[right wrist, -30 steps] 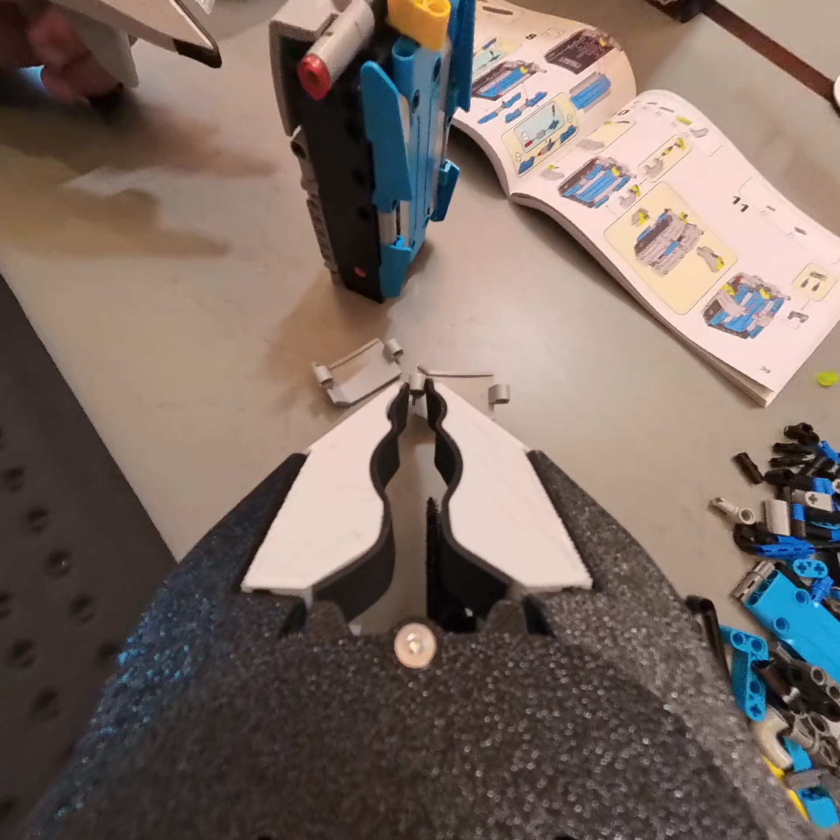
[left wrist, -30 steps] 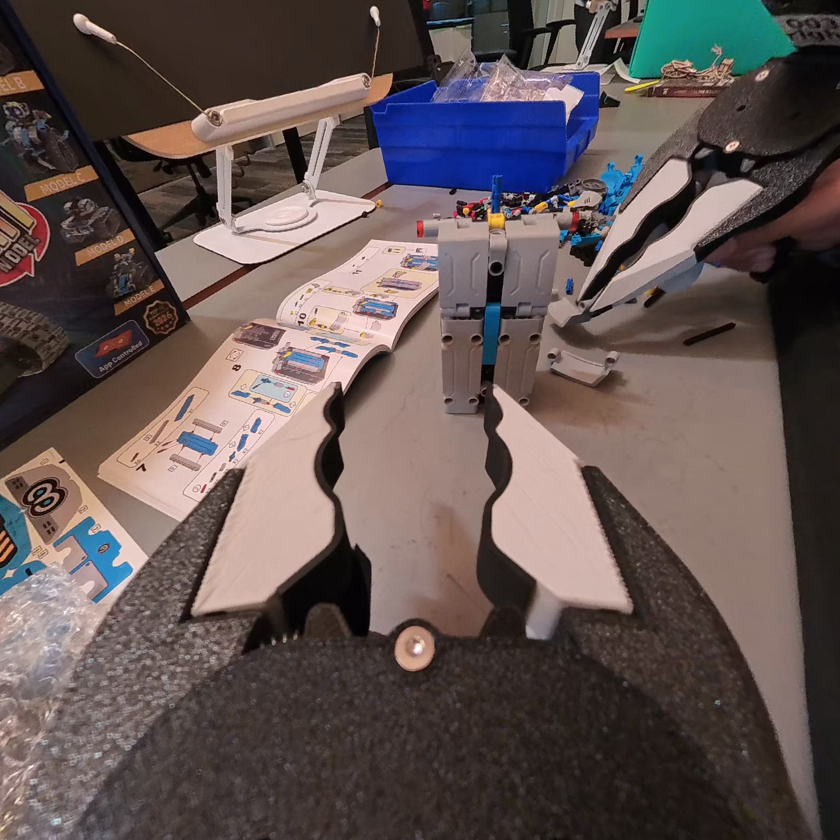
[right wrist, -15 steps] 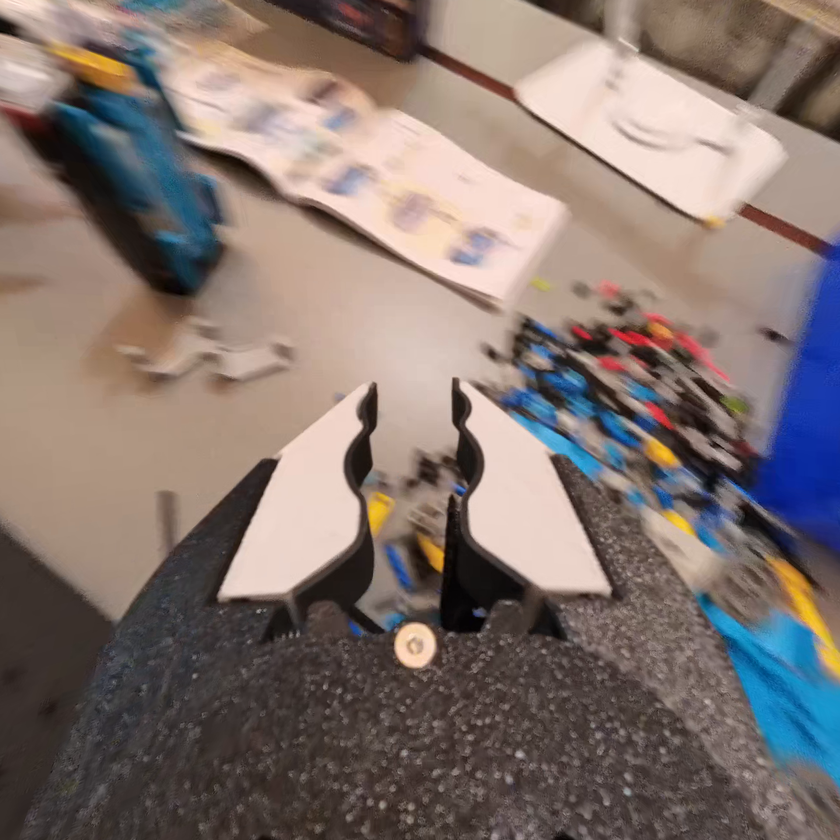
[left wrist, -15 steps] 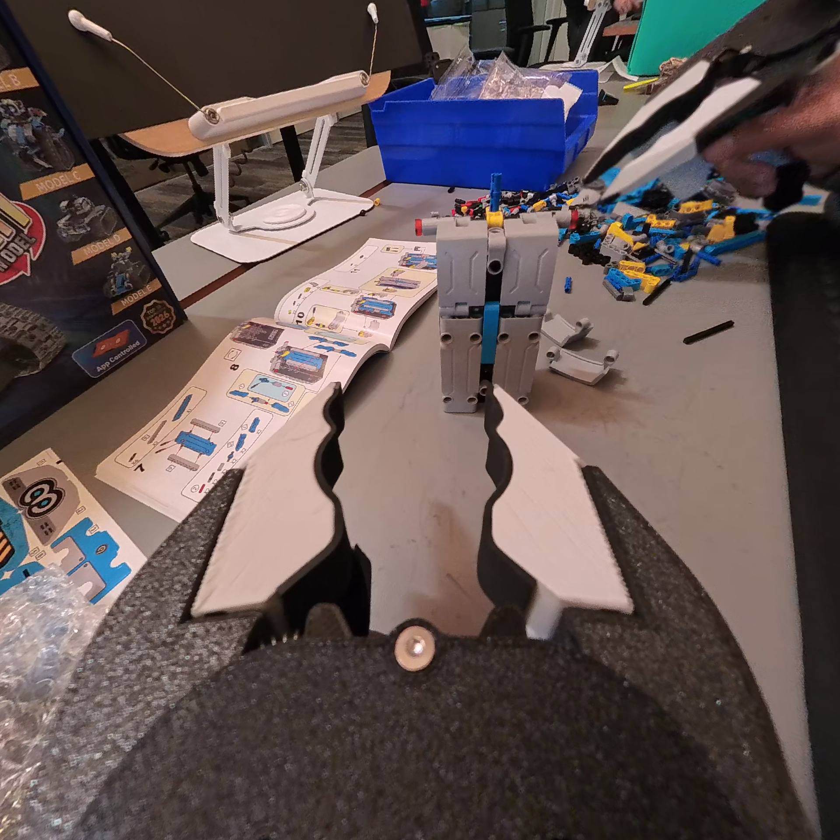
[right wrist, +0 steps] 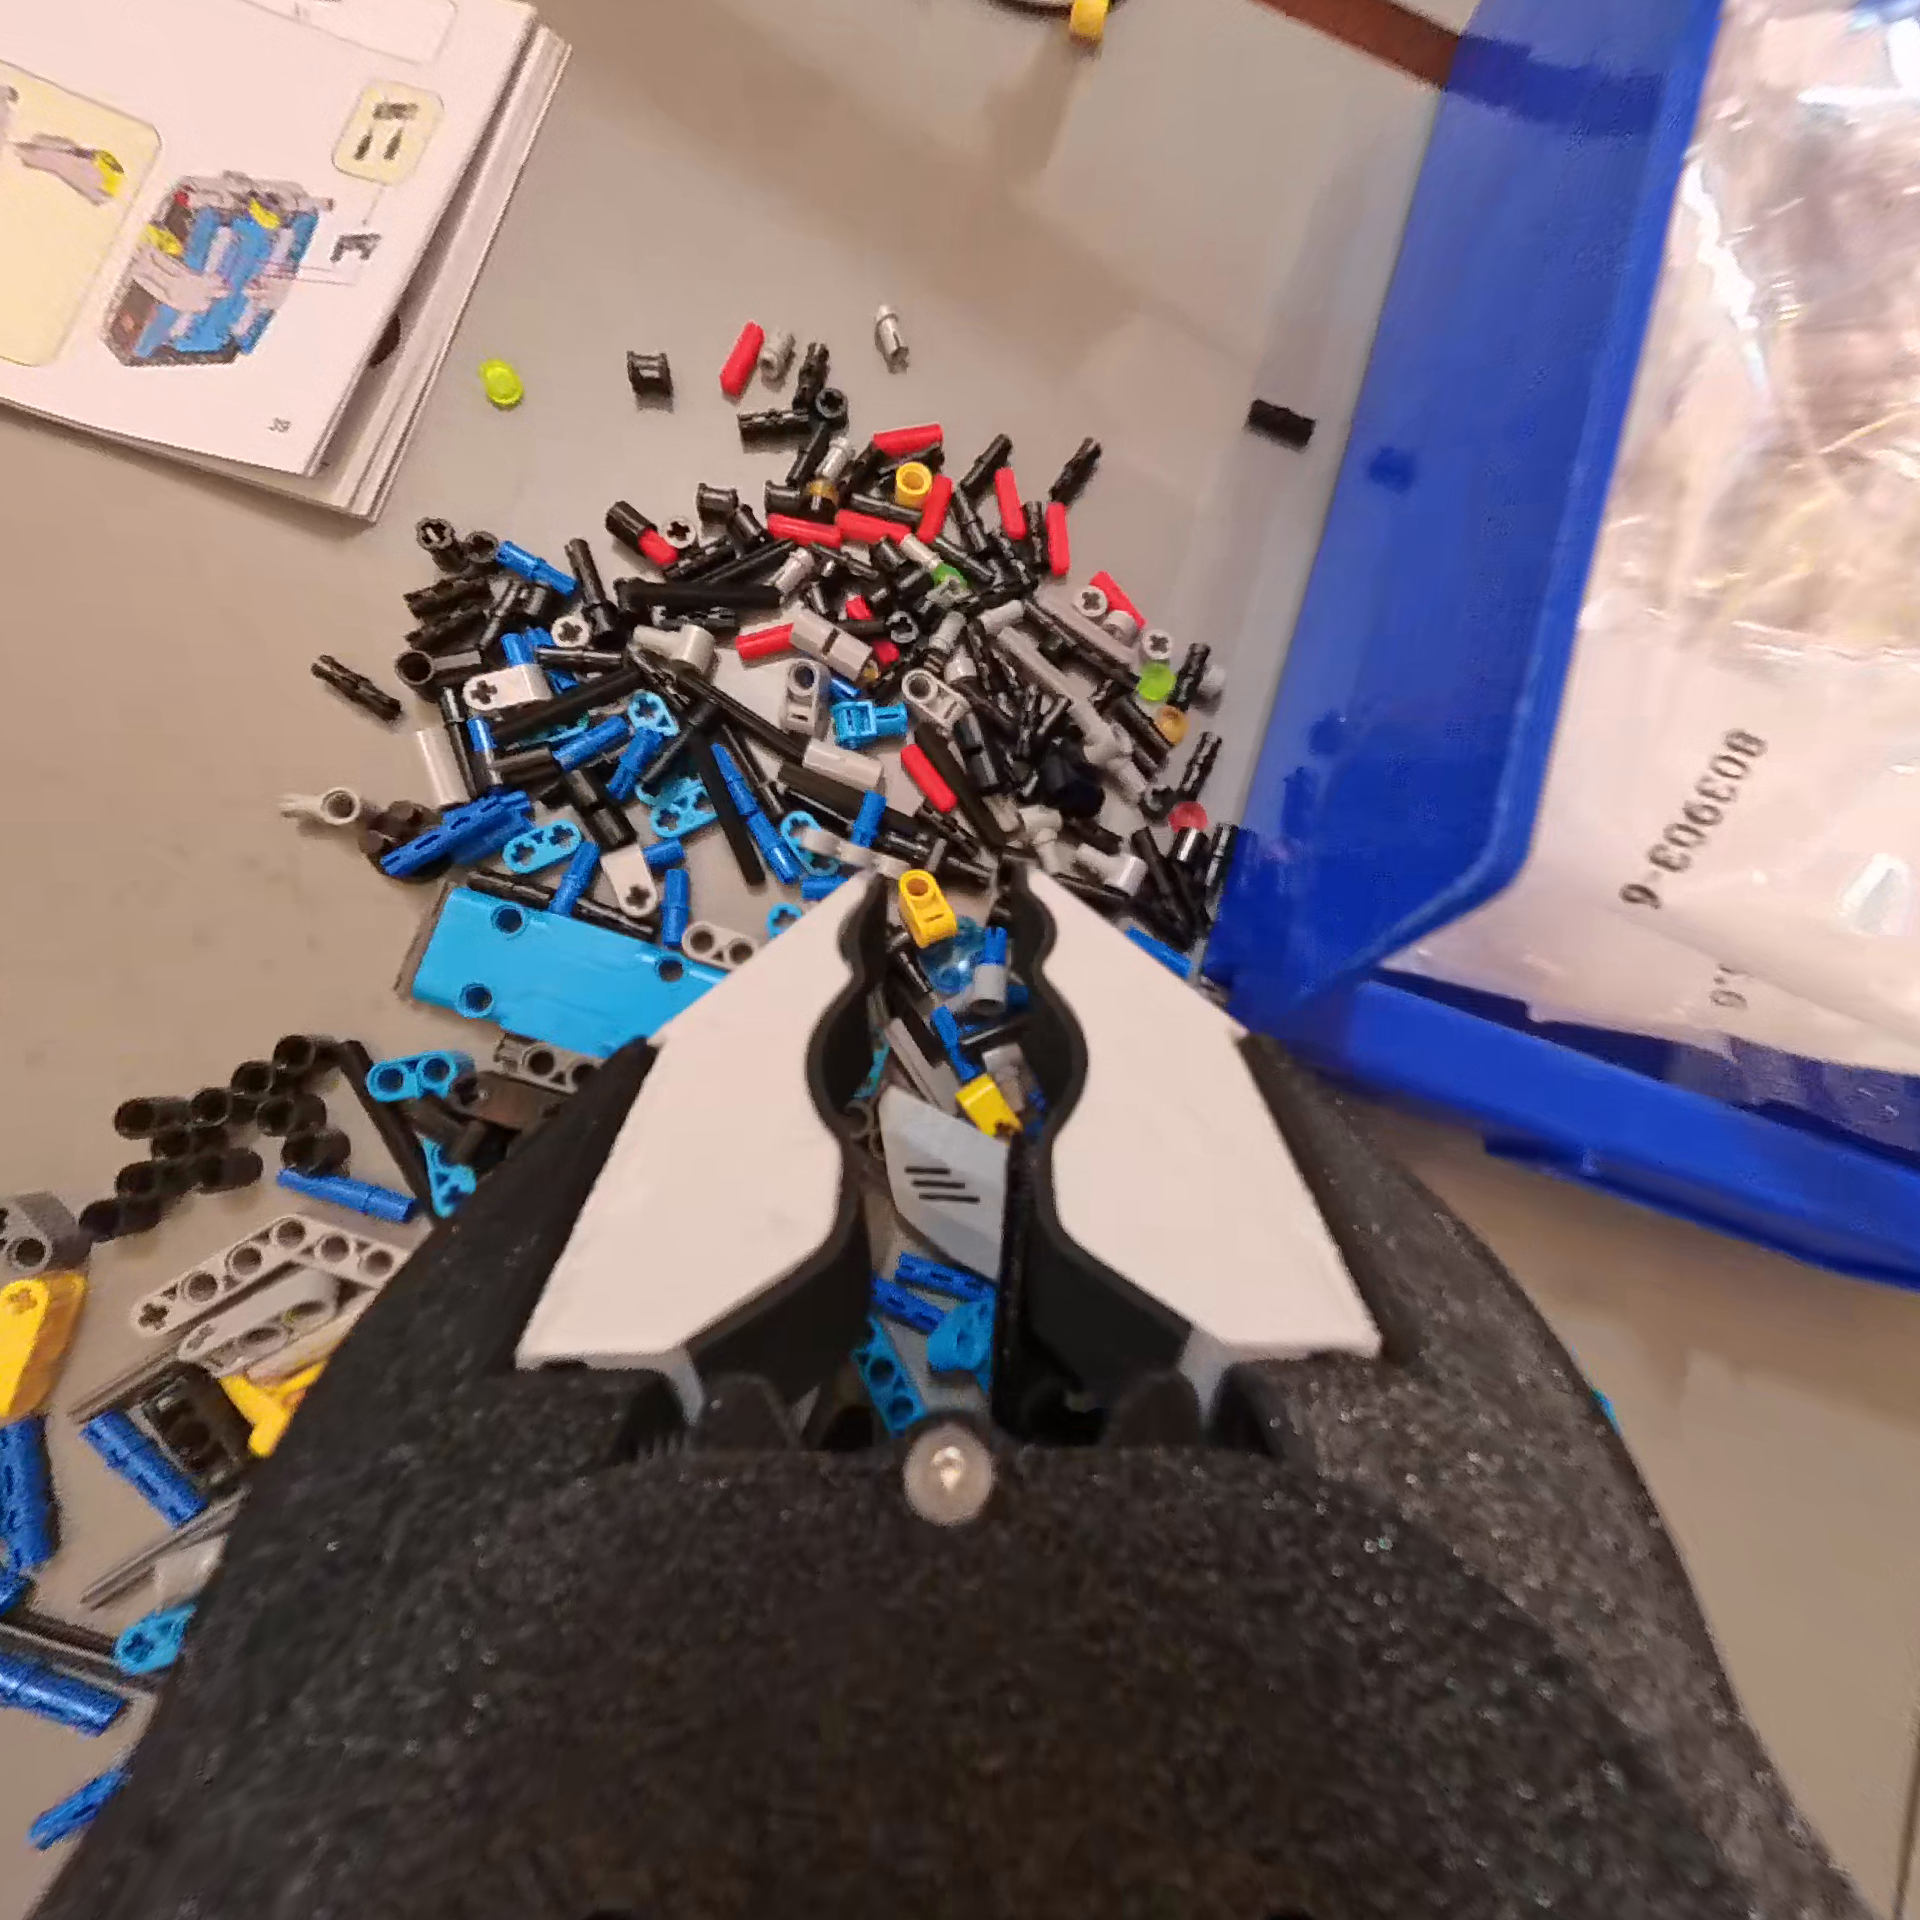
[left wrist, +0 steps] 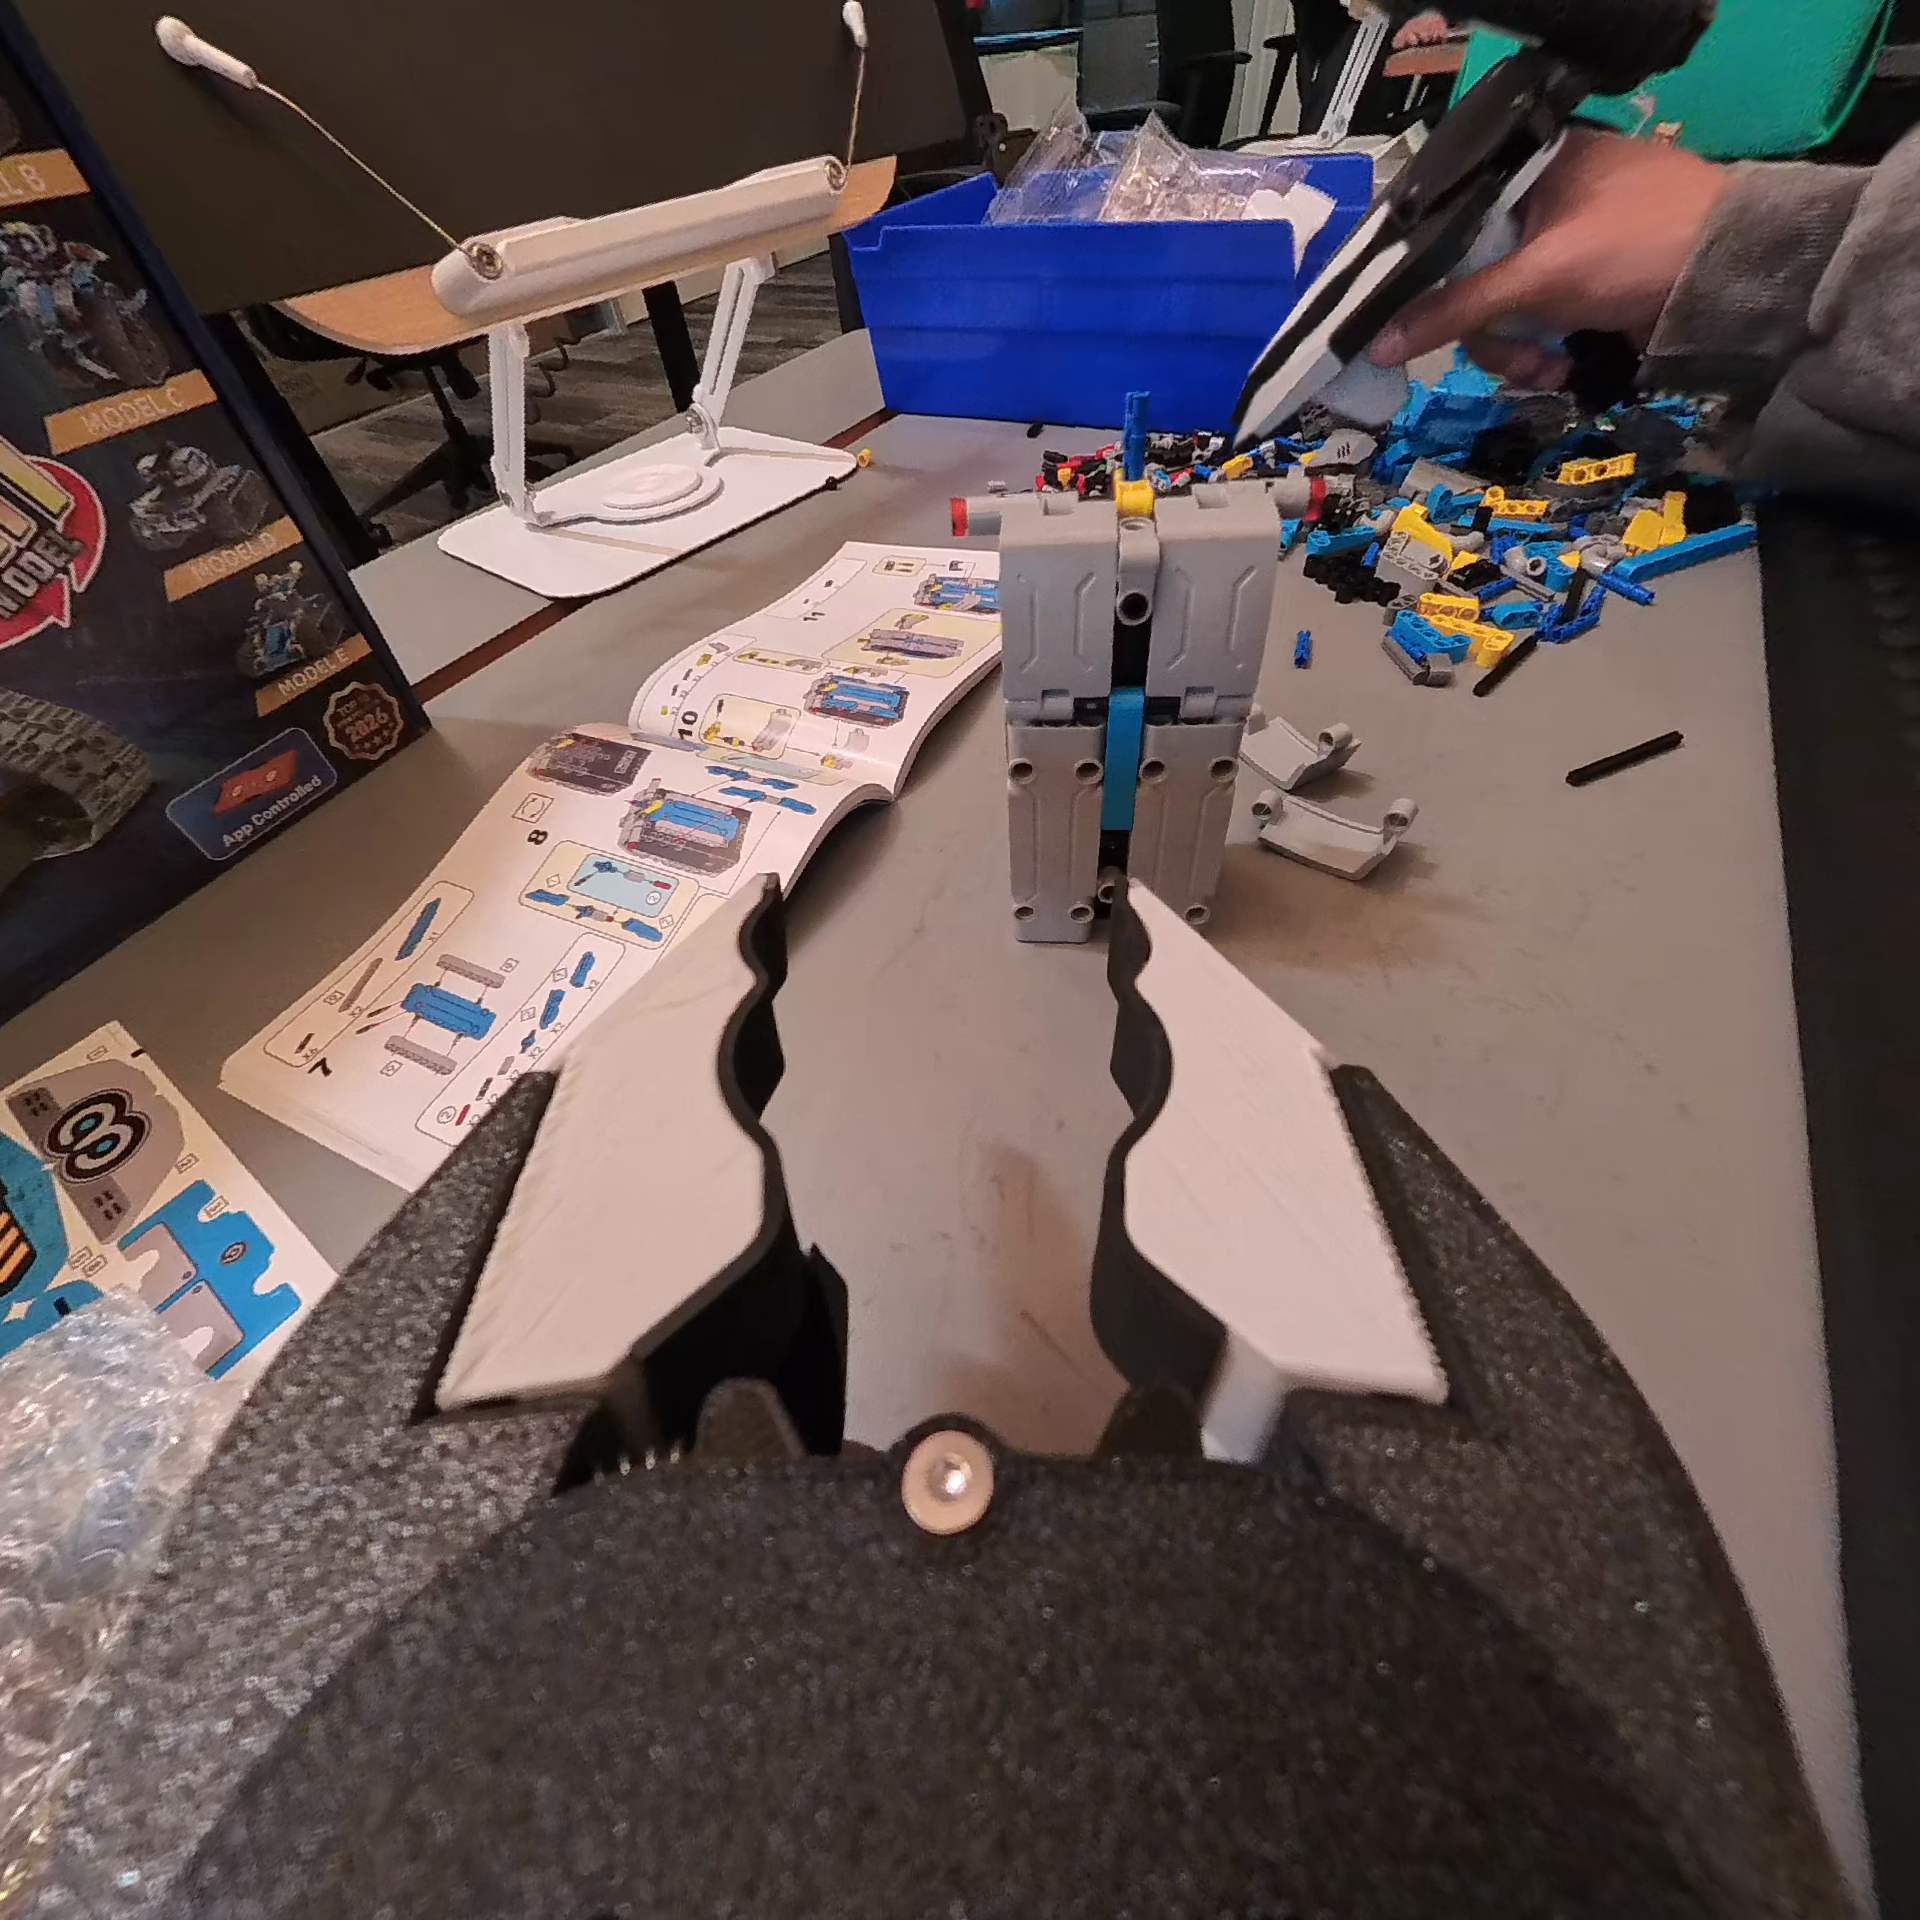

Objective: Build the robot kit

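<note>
My left tongs (left wrist: 940, 914) gape wide, empty, just before the grey block model (left wrist: 1132, 717). My right tongs (right wrist: 943, 902) hover narrowly parted over the loose bricks (right wrist: 790, 675), gripping nothing.

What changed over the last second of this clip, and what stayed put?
The right gripper left the two grey curved pieces beside the grey and blue model, letting go of the one it pinched, and swung over the pile of loose parts by the blue bin, jaws now slightly open and empty. The left gripper stayed open before the model; the booklet is unmoved.
</note>
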Motion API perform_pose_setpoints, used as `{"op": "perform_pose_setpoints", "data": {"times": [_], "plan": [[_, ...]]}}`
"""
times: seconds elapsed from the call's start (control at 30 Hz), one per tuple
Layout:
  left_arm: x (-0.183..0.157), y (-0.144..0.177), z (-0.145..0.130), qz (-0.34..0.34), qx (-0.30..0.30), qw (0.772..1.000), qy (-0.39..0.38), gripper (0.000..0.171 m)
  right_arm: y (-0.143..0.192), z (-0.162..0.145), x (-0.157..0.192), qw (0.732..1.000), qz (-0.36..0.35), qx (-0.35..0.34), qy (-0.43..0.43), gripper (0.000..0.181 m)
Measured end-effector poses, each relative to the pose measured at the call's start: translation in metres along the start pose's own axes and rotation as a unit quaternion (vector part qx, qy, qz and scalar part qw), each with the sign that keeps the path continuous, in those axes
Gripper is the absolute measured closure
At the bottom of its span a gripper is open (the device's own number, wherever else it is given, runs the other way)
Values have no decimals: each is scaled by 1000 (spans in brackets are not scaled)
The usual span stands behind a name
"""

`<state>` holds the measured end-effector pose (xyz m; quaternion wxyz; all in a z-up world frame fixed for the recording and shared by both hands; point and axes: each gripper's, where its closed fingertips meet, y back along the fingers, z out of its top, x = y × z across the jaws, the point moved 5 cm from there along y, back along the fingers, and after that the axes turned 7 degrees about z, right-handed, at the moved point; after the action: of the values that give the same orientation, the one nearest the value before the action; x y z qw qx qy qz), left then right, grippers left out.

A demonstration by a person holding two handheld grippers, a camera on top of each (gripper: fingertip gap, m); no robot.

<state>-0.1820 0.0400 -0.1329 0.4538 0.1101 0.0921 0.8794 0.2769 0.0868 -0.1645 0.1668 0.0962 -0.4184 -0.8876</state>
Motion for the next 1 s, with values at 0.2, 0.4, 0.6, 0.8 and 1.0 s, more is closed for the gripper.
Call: {"op": "perform_pose_setpoints", "data": {"times": [0.2,0.4,0.6,0.8,1.0], "plan": [[0,0,0,-1,1,1000,0,109,-13,-8,3,1000,18,22,3,164],[-1,0,0,-1,2,1000,-3,109,-9,-7,3,1000,19,12,-2,171],[0,0,0,-2,2,1000,1,109,15,7,13,1000,12,-23,16,171],[0,0,-1,-2,3,1000,0,109,47,27,33,997,18,-73,35,171],[-1,0,-1,-3,3,1000,-1,109,62,38,42,991,62,-113,23,171]]}}
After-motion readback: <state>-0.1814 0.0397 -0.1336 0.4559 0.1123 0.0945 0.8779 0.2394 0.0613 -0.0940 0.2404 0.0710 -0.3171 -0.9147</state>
